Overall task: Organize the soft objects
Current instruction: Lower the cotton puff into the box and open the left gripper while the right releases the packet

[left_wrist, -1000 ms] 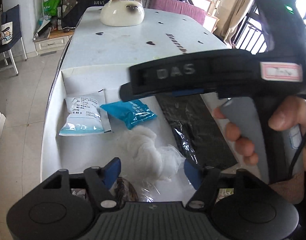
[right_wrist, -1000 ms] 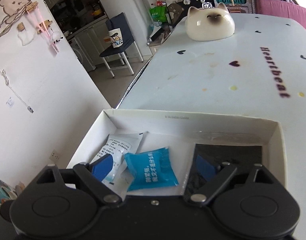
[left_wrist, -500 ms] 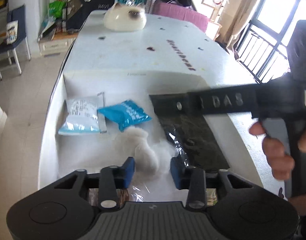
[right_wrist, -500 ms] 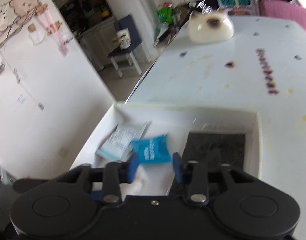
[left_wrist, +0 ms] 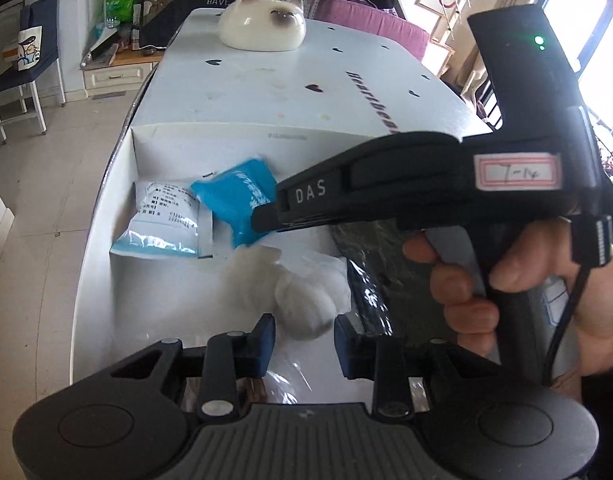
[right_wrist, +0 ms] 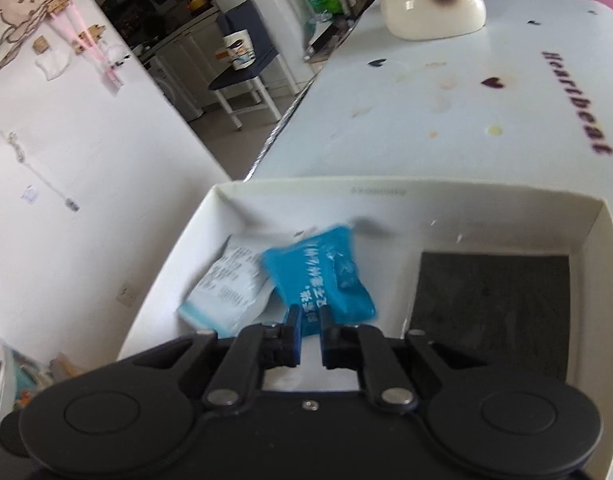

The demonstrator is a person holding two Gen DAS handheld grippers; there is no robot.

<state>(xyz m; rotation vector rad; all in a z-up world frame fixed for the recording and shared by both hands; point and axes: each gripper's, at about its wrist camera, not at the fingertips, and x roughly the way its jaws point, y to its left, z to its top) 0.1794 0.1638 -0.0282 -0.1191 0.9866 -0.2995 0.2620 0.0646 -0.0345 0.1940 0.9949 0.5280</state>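
A white cardboard box (left_wrist: 210, 136) lies on the table. In it are a white and light-blue printed packet (left_wrist: 162, 226), a blue soft packet (left_wrist: 236, 198), a bag of white cotton balls (left_wrist: 306, 300) and a black sheet (left_wrist: 390, 268). My left gripper (left_wrist: 304, 344) is partly open around the near end of the cotton bag, with a gap on both sides. My right gripper (right_wrist: 308, 330) is shut on the near edge of the blue packet (right_wrist: 322, 276) and holds it tilted above the box floor (right_wrist: 386, 276). The black sheet (right_wrist: 490, 304) lies at the box's right.
A cat-shaped white ceramic piece (left_wrist: 262, 26) stands at the table's far end. The white tablecloth (left_wrist: 266, 84) has small hearts and lettering. A blue chair (left_wrist: 26, 56) stands left on the floor. A white wall (right_wrist: 66, 152) is close on the left.
My right gripper has closed on the blue packet and raised its near edge. My left gripper has opened a little beside the cotton bag.
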